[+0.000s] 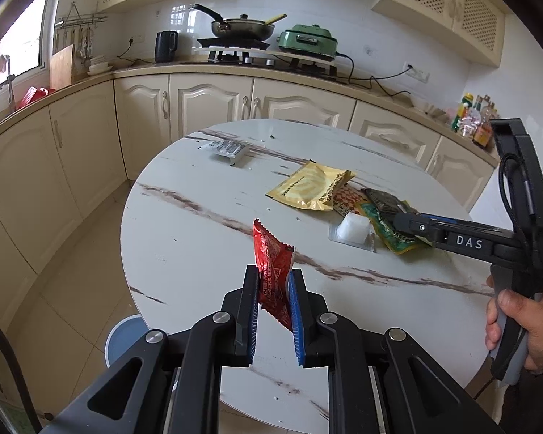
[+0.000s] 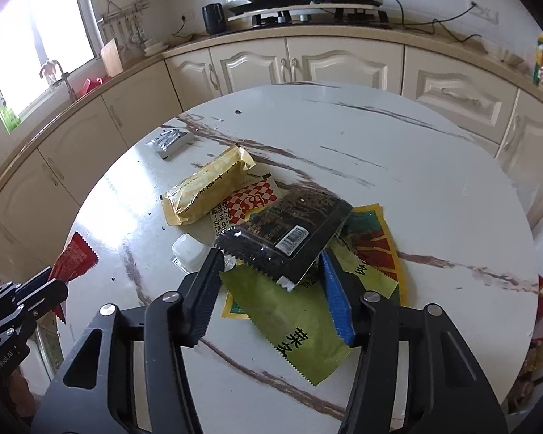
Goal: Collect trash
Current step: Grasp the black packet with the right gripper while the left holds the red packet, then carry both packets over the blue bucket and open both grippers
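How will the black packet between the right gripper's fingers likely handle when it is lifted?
The black packet looks like thin glossy film, so probably light and floppy. It lies on the green wrapper, which may drag along. The right gripper is open around its serrated near edge; that film might slip.

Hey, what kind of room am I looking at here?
Most likely a home kitchen. A frying pan sits on a gas stove along a countertop over cream cabinets, with a green electric cooker beside it. Snack wrappers litter a round marble-look table.
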Available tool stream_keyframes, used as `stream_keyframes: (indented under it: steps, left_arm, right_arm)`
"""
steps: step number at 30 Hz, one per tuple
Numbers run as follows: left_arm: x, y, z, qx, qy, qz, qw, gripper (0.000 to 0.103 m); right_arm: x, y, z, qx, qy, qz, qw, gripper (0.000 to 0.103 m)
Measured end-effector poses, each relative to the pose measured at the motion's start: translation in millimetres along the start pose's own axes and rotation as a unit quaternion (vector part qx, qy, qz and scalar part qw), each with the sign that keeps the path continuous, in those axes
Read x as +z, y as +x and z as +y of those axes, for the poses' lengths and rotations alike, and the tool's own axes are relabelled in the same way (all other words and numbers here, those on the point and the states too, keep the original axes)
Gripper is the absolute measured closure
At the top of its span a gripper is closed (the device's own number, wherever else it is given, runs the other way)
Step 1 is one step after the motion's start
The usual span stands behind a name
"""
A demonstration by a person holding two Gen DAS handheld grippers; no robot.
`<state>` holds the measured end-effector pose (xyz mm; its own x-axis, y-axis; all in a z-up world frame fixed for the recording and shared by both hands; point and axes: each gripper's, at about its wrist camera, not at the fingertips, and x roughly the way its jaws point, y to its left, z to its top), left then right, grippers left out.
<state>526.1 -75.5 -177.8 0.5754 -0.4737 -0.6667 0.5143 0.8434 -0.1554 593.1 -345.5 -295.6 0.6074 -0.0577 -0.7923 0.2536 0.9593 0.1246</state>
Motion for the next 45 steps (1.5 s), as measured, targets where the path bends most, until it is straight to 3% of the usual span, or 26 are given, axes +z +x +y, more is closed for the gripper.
stream_keyframes:
  steps: [4, 6, 8, 12, 13, 17, 19, 21, 23, 24, 28, 31, 45]
  left_arm:
    - [1, 0, -2, -0.002, 0.0, -0.001, 1.0, 0.091]
    - [2, 1, -5, -0.004, 0.0, -0.003, 1.0, 0.091]
    - [3, 3, -6, -0.007, 0.003, -0.001, 1.0, 0.09]
    - [1, 16, -7, -0.005, 0.006, 0.017, 0.9998, 0.09]
    - [1, 19, -6, -0.008, 0.008, 0.023, 0.9997, 0.089]
    - [-1, 28, 0, -0.006, 0.003, 0.034, 0.9994, 0.087]
    - [0, 30, 3, -0.011, -0.003, 0.036, 0.9993, 0.085]
    - [1, 34, 5, -0.015, -0.008, 0.037, 0.9992, 0.084]
    - [1, 37, 5, -0.016, -0.006, 0.04, 0.9991, 0.082]
    - [1, 39, 5, -0.017, -0.006, 0.04, 0.999, 0.081]
    - [1, 40, 5, -0.027, -0.009, 0.035, 0.999, 0.088]
    - [0, 38, 3, -0.027, -0.013, 0.023, 0.9993, 0.096]
    - [-3, 6, -13, -0.034, -0.015, -0.008, 0.9993, 0.099]
  right_arm:
    - [-5, -8, -19, 0.004, 0.019, 0.01, 1.0, 0.051]
    - [-4, -17, -21, -0.002, 0.02, -0.009, 1.0, 0.038]
    - [1, -20, -17, -0.008, 0.013, -0.025, 1.0, 0.017]
    - [19, 2, -3, -0.022, -0.02, -0.008, 1.0, 0.017]
    - [23, 12, -1, -0.031, -0.027, 0.003, 0.999, 0.018]
    - [30, 40, 4, -0.036, -0.042, 0.041, 0.998, 0.041]
    - [31, 45, 4, -0.045, -0.052, 0.042, 0.997, 0.044]
    - [32, 44, 1, -0.047, -0.052, 0.043, 0.997, 0.054]
    - [33, 42, -2, -0.04, -0.057, 0.042, 0.997, 0.072]
    - [31, 41, -4, -0.036, -0.058, 0.043, 0.997, 0.072]
    - [30, 33, -10, -0.026, -0.055, 0.028, 0.998, 0.08]
    - [30, 20, -10, -0.018, -0.053, 0.007, 0.998, 0.093]
    - [24, -24, 2, 0.027, -0.054, -0.032, 0.998, 0.095]
